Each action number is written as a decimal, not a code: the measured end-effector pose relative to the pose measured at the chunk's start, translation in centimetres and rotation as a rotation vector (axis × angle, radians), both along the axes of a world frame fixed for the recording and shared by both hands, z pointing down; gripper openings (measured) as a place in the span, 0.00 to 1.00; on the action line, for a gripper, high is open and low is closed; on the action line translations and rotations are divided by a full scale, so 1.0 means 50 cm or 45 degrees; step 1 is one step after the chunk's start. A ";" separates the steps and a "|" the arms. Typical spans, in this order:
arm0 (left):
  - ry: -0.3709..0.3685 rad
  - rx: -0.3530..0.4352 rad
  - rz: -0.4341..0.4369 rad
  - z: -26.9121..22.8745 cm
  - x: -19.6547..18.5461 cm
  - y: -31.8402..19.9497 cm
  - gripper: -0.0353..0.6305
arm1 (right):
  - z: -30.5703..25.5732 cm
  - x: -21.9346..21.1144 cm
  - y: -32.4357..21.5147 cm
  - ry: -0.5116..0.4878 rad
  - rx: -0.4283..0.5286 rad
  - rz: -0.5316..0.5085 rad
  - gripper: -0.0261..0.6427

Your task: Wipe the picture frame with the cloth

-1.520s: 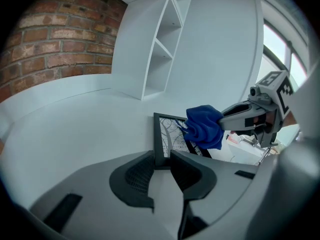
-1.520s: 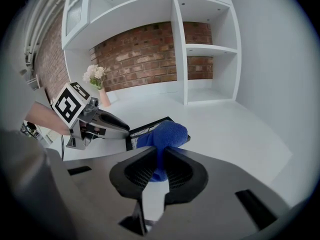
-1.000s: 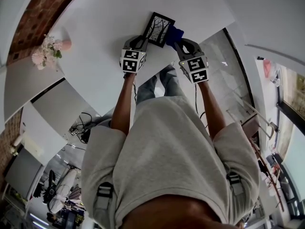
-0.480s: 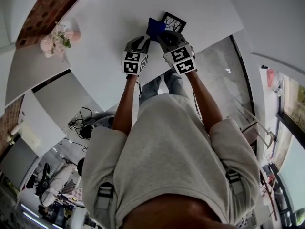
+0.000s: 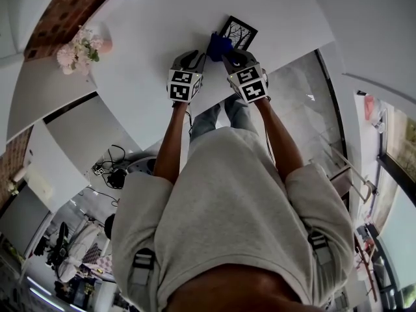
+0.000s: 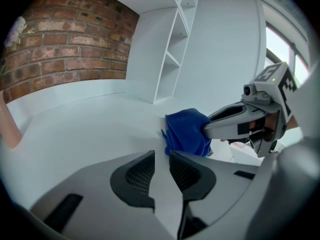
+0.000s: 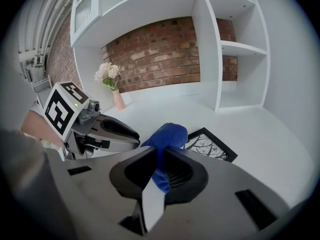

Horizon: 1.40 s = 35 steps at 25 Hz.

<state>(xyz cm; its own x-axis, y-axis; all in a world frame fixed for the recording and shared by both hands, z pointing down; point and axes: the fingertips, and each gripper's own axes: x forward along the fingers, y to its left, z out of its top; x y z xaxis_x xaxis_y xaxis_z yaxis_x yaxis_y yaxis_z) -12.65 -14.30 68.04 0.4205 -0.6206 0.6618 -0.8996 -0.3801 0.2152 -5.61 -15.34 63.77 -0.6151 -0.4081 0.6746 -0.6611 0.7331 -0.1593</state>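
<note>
Both arms outstretched, left tool [image 6: 161,160] jaws slightly apart, right tool [image 7: 161,158] clamping cloth [image 7: 169,134]

I wear a light grey short-sleeved shirt [image 5: 227,200], grey shoulder straps [image 5: 142,265] with black buckles, and blue jeans [image 5: 203,119]. My left gripper [image 6: 161,159] and right gripper [image 7: 160,156] are grey shells with black meshed pads [image 6: 134,173], each carrying a black-and-white marker cube [image 5: 182,84].

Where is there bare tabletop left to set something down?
Wide bare stretch between the flower vase and the cloth; more beyond the picture frame toward the shelves. Crowded around cloth and picture frame.
</note>
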 end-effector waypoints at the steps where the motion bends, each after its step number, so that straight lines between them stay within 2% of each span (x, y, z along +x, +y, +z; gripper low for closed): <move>1: 0.000 -0.001 0.006 0.001 0.003 0.001 0.20 | -0.001 0.007 0.003 0.001 0.003 0.006 0.13; 15: -0.003 0.002 0.067 -0.001 0.048 -0.005 0.20 | -0.007 0.117 0.037 0.014 0.015 0.095 0.13; 26: 0.003 0.012 0.107 -0.008 0.083 -0.009 0.20 | 0.001 0.199 0.067 0.031 -0.008 0.216 0.13; 35: 0.010 0.064 0.099 -0.042 0.093 -0.006 0.14 | -0.034 0.247 0.056 0.011 0.048 0.322 0.13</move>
